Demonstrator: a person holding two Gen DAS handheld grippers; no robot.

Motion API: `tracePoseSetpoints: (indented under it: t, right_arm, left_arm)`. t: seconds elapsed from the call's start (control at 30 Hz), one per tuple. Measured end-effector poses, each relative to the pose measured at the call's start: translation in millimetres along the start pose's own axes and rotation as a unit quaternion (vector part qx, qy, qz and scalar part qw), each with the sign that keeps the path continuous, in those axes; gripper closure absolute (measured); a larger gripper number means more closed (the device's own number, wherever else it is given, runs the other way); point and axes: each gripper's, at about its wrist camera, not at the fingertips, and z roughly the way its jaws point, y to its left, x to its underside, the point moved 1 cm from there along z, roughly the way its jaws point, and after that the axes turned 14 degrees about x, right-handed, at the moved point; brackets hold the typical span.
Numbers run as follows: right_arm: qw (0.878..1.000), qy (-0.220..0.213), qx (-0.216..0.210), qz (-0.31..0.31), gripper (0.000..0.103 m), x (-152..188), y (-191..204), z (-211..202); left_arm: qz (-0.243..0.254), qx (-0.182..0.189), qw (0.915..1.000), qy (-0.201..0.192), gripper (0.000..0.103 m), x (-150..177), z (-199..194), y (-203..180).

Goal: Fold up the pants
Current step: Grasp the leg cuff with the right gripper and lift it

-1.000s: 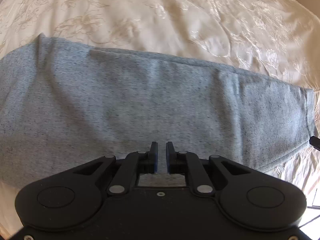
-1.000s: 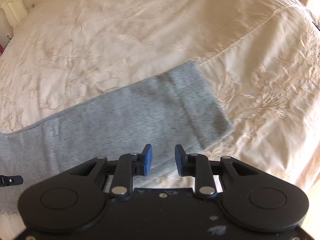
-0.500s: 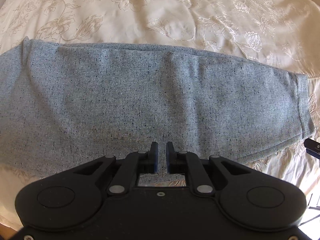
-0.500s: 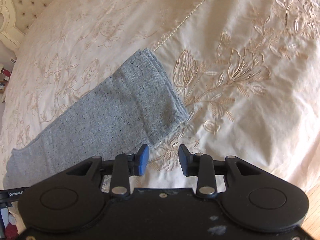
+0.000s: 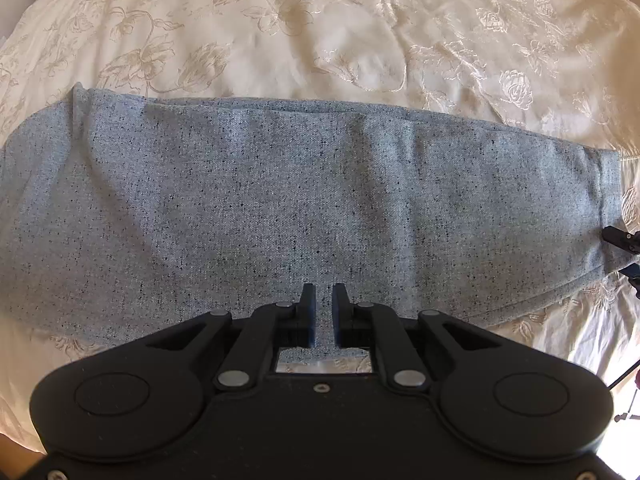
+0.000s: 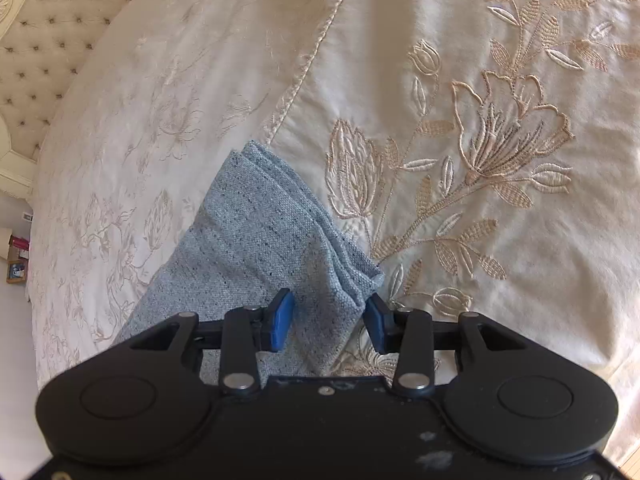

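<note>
Grey-blue speckled pants (image 5: 300,200) lie folded lengthwise across a cream embroidered bedspread (image 5: 320,40). My left gripper (image 5: 324,300) points down over the near long edge of the pants. Its jaws stand a narrow gap apart with nothing pinched. The stacked leg cuffs (image 6: 272,240) lie just ahead of my right gripper (image 6: 330,300). That gripper is open, its blue pads (image 6: 280,316) either side of the near cuff corner without pressing on it. In the left wrist view the right gripper's fingers (image 5: 620,238) show at the cuff end.
The bedspread (image 6: 440,80) stretches around the pants on every side, with a corded seam (image 6: 316,40) running away from the cuffs. A tufted headboard (image 6: 52,40) stands far left, with small items (image 6: 16,256) on a stand beside it. Wooden floor (image 6: 628,456) shows at the lower right.
My right gripper has rolled, come down to the cuff end and widened its jaws, so the cuff corner now lies between them. The left gripper has drawn back slightly toward the near edge, its gap unchanged.
</note>
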Motion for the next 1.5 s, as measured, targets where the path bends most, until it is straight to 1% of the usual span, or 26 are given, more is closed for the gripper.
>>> tracePoseSetpoints:
  t: [0.03,0.07,0.1,0.23,0.3,0.43,0.57,0.7,0.8,0.93,1.03,1.13,1.27,1.4,1.5]
  right_arm:
    - [1.000,-0.004,-0.003,-0.009,0.084,-3.3,3.3,-0.6]
    - [1.000,-0.004,-0.008,-0.020,0.094,-3.9,5.3,-3.1]
    - [1.000,-0.005,-0.008,-0.027,0.092,-6.4,6.3,-8.0]
    - [0.998,-0.025,-0.021,-0.054,0.093,-8.8,13.3,-30.2]
    - [0.997,-0.030,-0.032,-0.056,0.093,-12.1,14.8,-40.9]
    - [0.996,-0.039,-0.047,-0.063,0.093,-18.5,17.6,-56.3]
    - [0.994,-0.046,-0.057,-0.082,0.093,-22.2,24.4,-66.7]
    - [0.991,-0.051,-0.063,-0.105,0.093,-22.2,28.5,-77.8]
    - [0.989,-0.054,-0.063,-0.119,0.093,-19.3,33.1,-80.6]
    - [0.990,-0.056,-0.061,-0.118,0.093,-17.0,33.2,-80.4]
    - [0.990,-0.057,-0.056,-0.115,0.093,-15.6,33.5,-81.4]
    - [0.990,-0.061,-0.053,-0.114,0.093,-14.6,35.9,-83.3]
    - [0.990,-0.067,-0.048,-0.114,0.093,-12.7,40.8,-84.9]
    - [0.989,-0.079,-0.038,-0.118,0.093,-9.9,49.0,-89.2]
    - [0.987,-0.092,-0.029,-0.128,0.093,-4.5,59.0,-96.5]
  left_arm:
    - [-0.001,0.002,1.0000,0.000,0.087,-1.1,0.8,-1.1]
    - [-0.001,0.005,1.0000,0.000,0.087,-2.5,1.9,-2.2]
    - [-0.001,0.009,1.0000,-0.001,0.087,-5.2,3.4,-3.9]
    - [-0.002,0.023,0.9997,-0.007,0.087,-25.2,12.5,-10.2]
    - [-0.006,0.025,0.9996,-0.012,0.087,-39.9,17.8,-12.2]
    - [-0.017,0.045,0.9988,-0.010,0.087,-67.2,34.4,-15.8]
    - [-0.017,0.041,0.9990,0.006,0.087,-85.1,59.7,-20.6]
    - [-0.015,0.026,0.9992,0.027,0.087,-94.6,84.3,-20.2]
    - [-0.005,0.025,0.9995,0.020,0.089,-104.5,84.9,-24.3]
    - [0.014,0.025,0.9996,0.006,0.088,-124.9,78.6,-31.1]
    - [0.005,0.026,0.9996,-0.012,0.087,-133.9,65.6,-30.3]
    - [-0.010,0.059,0.9980,-0.019,0.087,-124.3,44.9,-27.6]
    - [0.007,0.069,0.9976,0.003,0.087,-82.3,33.0,-31.4]
    - [0.017,0.066,0.9969,0.038,0.087,-45.1,42.3,-29.8]
    - [0.017,0.068,0.9952,0.068,0.087,-30.0,59.7,-22.8]
